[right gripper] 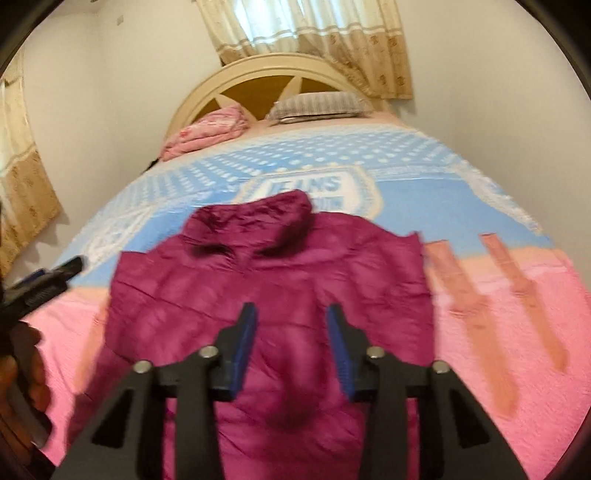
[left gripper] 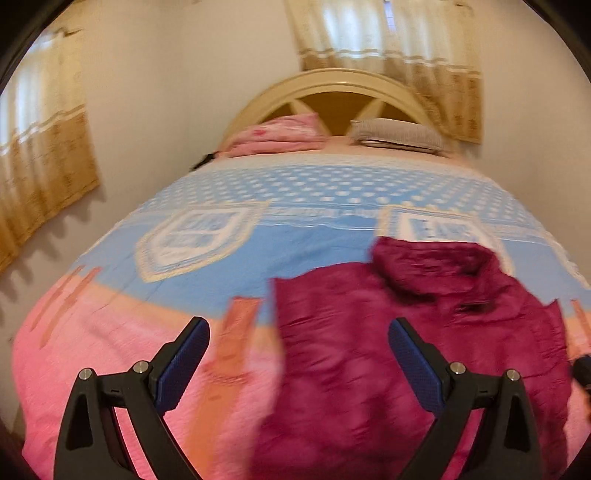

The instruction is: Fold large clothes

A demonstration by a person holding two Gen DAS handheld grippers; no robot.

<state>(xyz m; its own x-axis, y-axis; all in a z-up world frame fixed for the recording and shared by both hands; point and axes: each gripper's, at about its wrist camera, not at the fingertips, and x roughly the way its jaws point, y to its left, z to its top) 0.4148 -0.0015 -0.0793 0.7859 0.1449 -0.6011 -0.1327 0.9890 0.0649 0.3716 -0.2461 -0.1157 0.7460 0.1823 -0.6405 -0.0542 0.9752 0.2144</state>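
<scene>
Two pillows lie at the headboard (right gripper: 258,70) end of the bed: a pink pillow (right gripper: 207,131) and a grey pillow (right gripper: 317,105) beside it. Curtains (right gripper: 314,33) hang behind the headboard. A blue-and-pink bedspread (right gripper: 498,314) covers the bed, with nothing lying on the jacket (right gripper: 273,280).

The maroon jacket lies flat on the bedspread, on the half away from the headboard. Its long axis runs toward the headboard, with the hood (right gripper: 255,218) at the headboard end and the hem at the far end.

The right gripper (right gripper: 291,347) hovers over the jacket's middle, fingers parted with a moderate gap and holding nothing. The left gripper (left gripper: 299,365) is spread wide and empty, over the jacket's edge, one finger (left gripper: 184,365) above bare bedspread. In the right wrist view it shows beside the jacket's sleeve side, apart from the cloth.
</scene>
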